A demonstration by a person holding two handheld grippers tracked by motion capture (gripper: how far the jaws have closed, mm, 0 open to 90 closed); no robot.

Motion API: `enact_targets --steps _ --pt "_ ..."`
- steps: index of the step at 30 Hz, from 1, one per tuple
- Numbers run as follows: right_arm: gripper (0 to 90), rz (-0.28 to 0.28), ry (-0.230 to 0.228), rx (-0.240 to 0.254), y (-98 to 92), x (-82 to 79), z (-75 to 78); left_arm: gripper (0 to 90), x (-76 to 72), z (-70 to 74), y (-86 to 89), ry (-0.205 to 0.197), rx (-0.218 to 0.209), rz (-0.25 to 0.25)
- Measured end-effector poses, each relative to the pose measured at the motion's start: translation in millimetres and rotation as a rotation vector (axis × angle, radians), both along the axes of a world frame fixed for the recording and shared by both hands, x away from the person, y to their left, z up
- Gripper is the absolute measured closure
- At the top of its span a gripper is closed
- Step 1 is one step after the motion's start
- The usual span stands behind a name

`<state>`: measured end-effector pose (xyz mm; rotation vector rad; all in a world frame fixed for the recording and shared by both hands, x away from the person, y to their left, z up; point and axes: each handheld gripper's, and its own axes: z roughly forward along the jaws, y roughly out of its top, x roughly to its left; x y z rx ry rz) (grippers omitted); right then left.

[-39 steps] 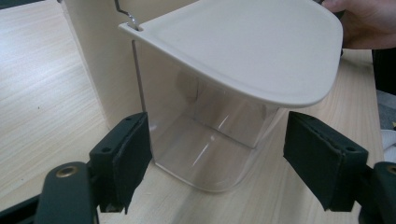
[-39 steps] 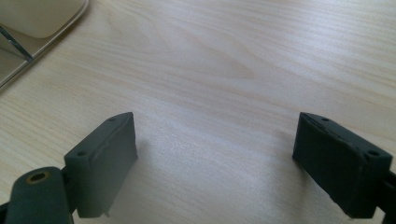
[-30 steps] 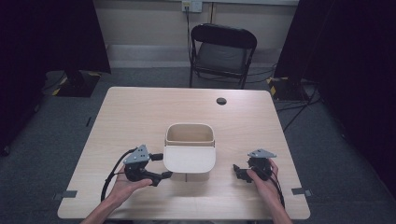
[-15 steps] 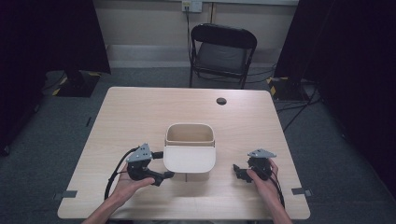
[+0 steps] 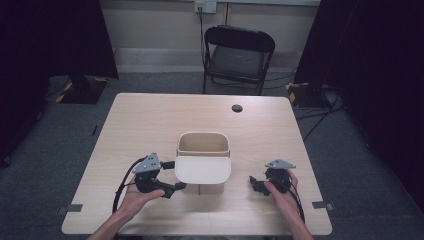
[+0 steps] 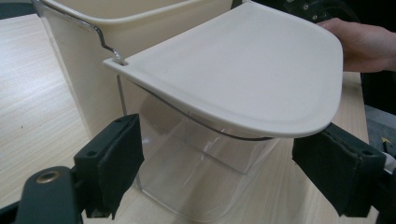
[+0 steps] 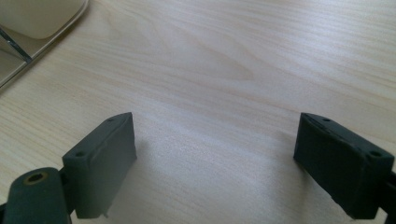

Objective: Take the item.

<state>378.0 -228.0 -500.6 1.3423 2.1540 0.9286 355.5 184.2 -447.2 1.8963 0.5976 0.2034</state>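
I am reading no text, label, brand or number anywhere in front of me; nothing on the surfaces I am looking at is carrying legible writing.

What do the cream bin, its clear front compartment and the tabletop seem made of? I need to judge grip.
Cream bin with flat lid: likely plastic, smooth and matte, with moulded rounded edges. Clear front compartment: probably glossy transparent plastic, see-through with reflections. Thin handle: looks like metal wire. Tabletop: pale wood-grain surface, possibly laminate.
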Motion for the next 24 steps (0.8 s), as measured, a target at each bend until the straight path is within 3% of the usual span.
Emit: enact_targets --steps 18,24 --pt "12.0 0.0 0.0 0.0 0.0 0.0 0.0 16.0 -1.2 5.4 1.5 -0.031 -0.004 -0.003" --pt "12.0 0.0 0.0 0.0 0.0 0.0 0.0 17.4 -2.2 8.6 2.0 -0.026 -0.024 0.001"
